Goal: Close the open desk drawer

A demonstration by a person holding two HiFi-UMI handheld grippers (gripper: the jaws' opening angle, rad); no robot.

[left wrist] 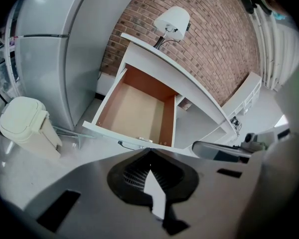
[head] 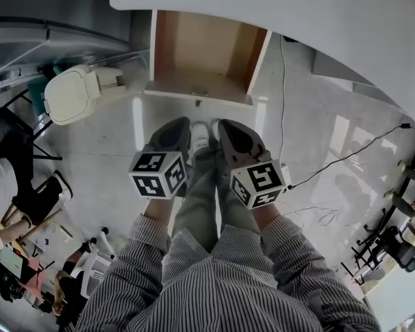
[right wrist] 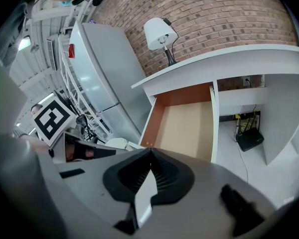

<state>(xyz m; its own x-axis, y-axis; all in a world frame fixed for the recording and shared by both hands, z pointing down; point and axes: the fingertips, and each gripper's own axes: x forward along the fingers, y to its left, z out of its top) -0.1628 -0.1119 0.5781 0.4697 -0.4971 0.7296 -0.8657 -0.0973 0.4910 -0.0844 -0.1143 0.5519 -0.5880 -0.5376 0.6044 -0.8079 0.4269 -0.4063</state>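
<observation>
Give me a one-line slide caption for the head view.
Left gripper and right gripper, both shut and empty, held side by side short of the open drawer under the white desk.

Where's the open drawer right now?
Head view, top centre: the drawer sticks out from under the white desk, with the cream bin on the floor to its left.

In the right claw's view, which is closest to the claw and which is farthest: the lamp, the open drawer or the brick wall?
1. Open drawer: just ahead of the right claw, pulled out of the desk.
2. Lamp: up on the desk, behind the drawer.
3. Brick wall: at the very back, behind the lamp.
</observation>
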